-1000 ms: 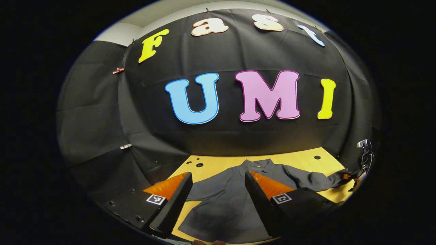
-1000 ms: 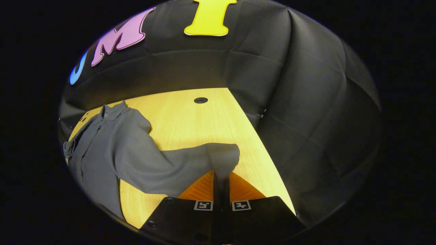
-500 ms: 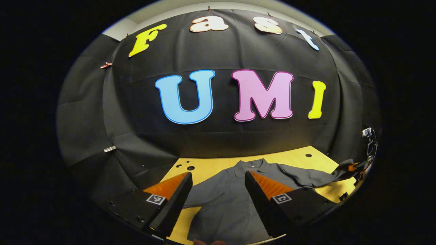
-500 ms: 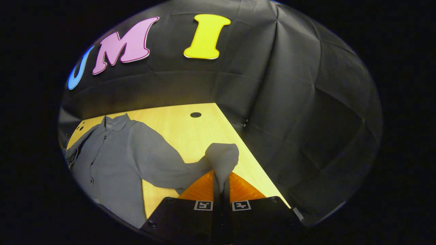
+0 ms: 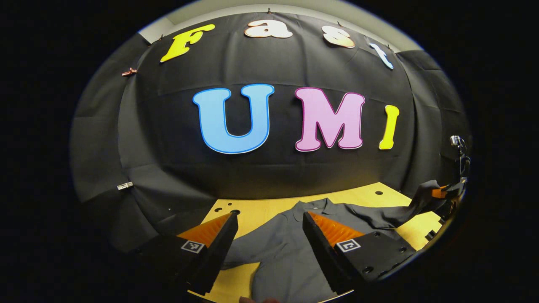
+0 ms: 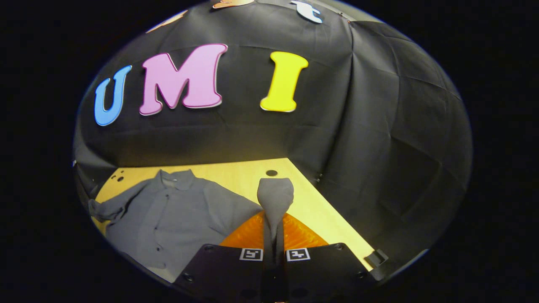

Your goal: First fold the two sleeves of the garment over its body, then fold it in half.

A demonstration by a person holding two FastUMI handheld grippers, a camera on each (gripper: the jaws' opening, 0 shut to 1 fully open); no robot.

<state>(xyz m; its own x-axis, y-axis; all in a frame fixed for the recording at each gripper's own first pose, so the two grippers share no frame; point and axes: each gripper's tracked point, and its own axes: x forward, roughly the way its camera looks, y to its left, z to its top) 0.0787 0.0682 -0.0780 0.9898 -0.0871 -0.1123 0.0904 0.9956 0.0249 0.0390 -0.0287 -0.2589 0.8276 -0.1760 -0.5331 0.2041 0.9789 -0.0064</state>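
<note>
A grey button-up shirt (image 6: 168,214) lies flat on the yellow wooden table (image 6: 236,172), collar toward the back wall. My right gripper (image 6: 273,235) is shut on the cuff of one sleeve (image 6: 275,193), which is lifted off the table and stands up from between the fingers. In the left gripper view the same shirt (image 5: 290,248) lies below my left gripper (image 5: 269,244), which hangs open above the shirt's body with nothing in it. Far right there, the right gripper (image 5: 446,192) holds the raised sleeve (image 5: 417,202). The other sleeve (image 6: 111,208) lies bunched at the shirt's left side.
Black cloth walls close the table at the back and on both sides. Small round holes (image 6: 271,173) sit in the tabletop near the back edge, and more holes (image 5: 229,209) show near the back left corner. Bare wood lies to the right of the shirt.
My right gripper has risen and swung in toward the shirt, carrying the sleeve cuff up off the table. The left gripper has lifted slightly and stays open.
</note>
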